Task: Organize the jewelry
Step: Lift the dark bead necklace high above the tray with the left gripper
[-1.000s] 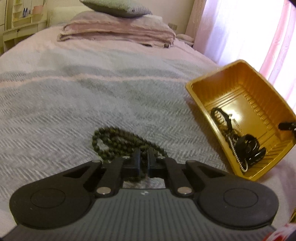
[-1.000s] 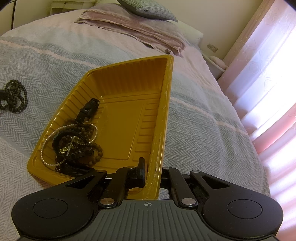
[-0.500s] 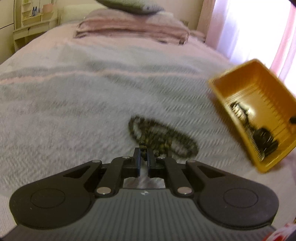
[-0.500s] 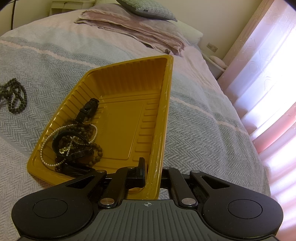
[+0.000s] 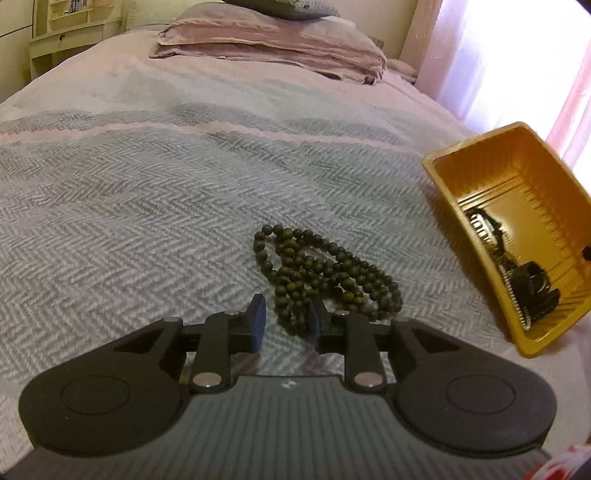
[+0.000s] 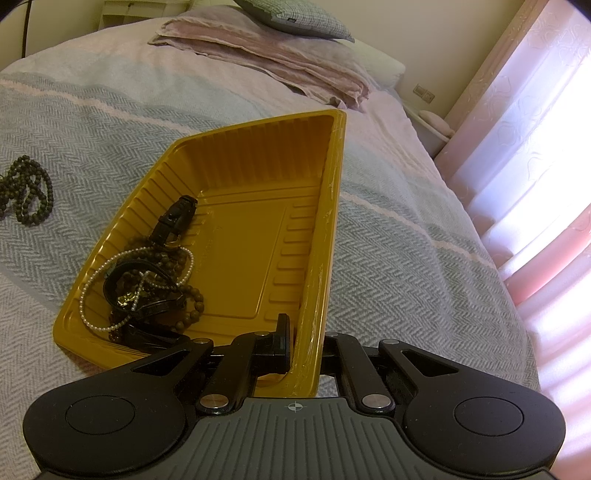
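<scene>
Left gripper [image 5: 284, 321] low over the bed [image 5: 147, 206], fingers [image 5: 256, 321] apart, with the near end of the dark green bead necklace [image 5: 317, 277] lying between them; cannot tell if the fingers touch the beads. Necklace heaped in loops on the grey herringbone blanket, well apart from the yellow tray [image 5: 476, 236] at the right. Tray tilted, right side lifted off the bed, left side resting on the blanket. Right gripper [image 6: 304, 339] clamped on the near right rim of the tray [image 6: 332, 206], one finger inside the wall, the other behind it and hidden. Inside, gathered at the low left corner: a pearl strand [image 6: 90, 291], brown beads [image 6: 192, 314], black straps [image 6: 177, 218]. Folded pink bedding [image 6: 288, 66] and a grey pillow [image 6: 295, 18] at the far end of the bed.
</scene>
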`<state>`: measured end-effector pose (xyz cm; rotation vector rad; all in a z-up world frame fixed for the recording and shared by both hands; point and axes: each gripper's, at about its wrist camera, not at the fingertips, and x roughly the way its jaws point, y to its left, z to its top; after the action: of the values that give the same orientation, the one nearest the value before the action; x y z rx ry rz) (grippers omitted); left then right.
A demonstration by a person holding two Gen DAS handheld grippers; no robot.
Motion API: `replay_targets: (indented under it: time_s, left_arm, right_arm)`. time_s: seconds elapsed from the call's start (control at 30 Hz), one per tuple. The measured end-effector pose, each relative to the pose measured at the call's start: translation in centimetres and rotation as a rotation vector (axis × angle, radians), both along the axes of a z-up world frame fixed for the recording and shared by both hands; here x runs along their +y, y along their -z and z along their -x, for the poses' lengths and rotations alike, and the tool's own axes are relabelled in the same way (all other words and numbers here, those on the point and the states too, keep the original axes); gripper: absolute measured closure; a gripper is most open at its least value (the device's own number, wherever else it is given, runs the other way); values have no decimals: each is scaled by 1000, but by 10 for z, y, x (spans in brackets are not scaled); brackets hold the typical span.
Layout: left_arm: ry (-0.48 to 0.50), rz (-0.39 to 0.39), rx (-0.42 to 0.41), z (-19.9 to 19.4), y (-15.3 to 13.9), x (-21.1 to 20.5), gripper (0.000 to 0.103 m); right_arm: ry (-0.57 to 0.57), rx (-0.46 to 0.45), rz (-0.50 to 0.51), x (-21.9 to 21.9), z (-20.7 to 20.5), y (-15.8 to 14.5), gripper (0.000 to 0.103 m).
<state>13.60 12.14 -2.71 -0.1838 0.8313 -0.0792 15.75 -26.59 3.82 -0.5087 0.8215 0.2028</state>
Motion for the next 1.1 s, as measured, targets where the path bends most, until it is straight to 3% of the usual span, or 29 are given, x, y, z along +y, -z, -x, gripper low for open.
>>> replay_targets:
  time_s: [0.1,0.17,0.23,0.43,0.77,1.1]
  left_arm:
    - [23,-24,26,-6,6,-5,81]
    - [42,-17,34,-7,5,-6,95]
    - [53,4,28,-6,1,-4,96]
    - [81,-34,-46,2,-33,1,96]
    - [188,-161,-244,1,-140,1,96]
    - [229,-249,-408,-2,-245,-4,96]
  right_arm:
    - [1,0,-1,0,0,0,98]
    - [1,1,-1,-1,0,0,99]
    - [1,0,-1,0,0,0,98]
    - [-1,-1,1,-1,0,0,98]
    - [0,-1,0,-1,0,0,98]
    - [3,0,0,-1,0,0,98]
